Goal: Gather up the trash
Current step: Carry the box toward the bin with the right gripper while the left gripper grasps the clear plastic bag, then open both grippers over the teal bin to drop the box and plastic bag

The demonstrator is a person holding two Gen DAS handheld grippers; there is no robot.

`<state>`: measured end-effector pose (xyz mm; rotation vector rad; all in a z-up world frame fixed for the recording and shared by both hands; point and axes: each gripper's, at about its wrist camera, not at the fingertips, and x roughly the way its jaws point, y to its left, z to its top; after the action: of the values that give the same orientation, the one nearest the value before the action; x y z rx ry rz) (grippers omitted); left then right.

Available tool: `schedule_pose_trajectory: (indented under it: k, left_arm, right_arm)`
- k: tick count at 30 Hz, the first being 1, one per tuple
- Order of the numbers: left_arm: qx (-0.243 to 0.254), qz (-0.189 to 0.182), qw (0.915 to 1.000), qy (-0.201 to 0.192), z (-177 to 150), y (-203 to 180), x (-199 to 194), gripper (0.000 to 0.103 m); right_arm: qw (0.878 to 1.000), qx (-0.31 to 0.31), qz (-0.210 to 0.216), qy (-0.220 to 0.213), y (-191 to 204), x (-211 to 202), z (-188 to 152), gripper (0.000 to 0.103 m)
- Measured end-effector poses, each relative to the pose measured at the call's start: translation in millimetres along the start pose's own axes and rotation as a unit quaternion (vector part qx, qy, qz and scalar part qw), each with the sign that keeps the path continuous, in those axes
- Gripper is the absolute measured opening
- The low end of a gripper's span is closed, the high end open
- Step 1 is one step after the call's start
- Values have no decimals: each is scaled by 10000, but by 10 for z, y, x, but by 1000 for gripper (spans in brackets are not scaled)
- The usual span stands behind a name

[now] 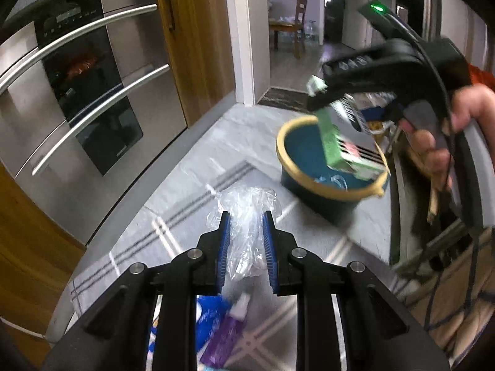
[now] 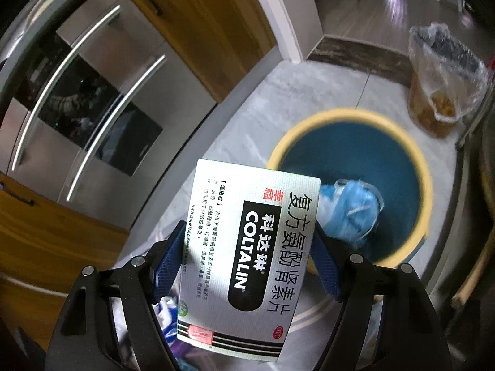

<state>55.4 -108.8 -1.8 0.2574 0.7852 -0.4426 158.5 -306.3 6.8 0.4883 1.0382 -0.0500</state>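
Right claw [image 2: 249,256] pinches a medicine box [image 2: 247,259], held above the near rim of the blue bin [image 2: 399,142] on the floor; blue trash [image 2: 349,210] lies inside. Left claw [image 1: 246,247] is spread around a clear plastic bag [image 1: 247,213] on a striped cloth [image 1: 173,216].

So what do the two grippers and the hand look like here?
Both grippers are black plastic with blue ribbed pads and silver pivot pins: the left gripper, the right gripper. The right one has a grey handle, black cable and green light. The bare hand shows an orange sleeve.
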Motion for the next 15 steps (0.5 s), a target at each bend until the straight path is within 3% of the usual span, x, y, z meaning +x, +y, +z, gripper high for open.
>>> schedule_pose_trajectory:
  k: [7,15]
  left_arm:
    - [87,-159,9997,-175,443,-204,334,21]
    - [298,-546,9979,-192,835,-527,746,21]
  right_arm:
    - [9987,-19,-396,-322,-336,-120,258,76]
    - [9952,241,-904,-297,-812,21,434,76]
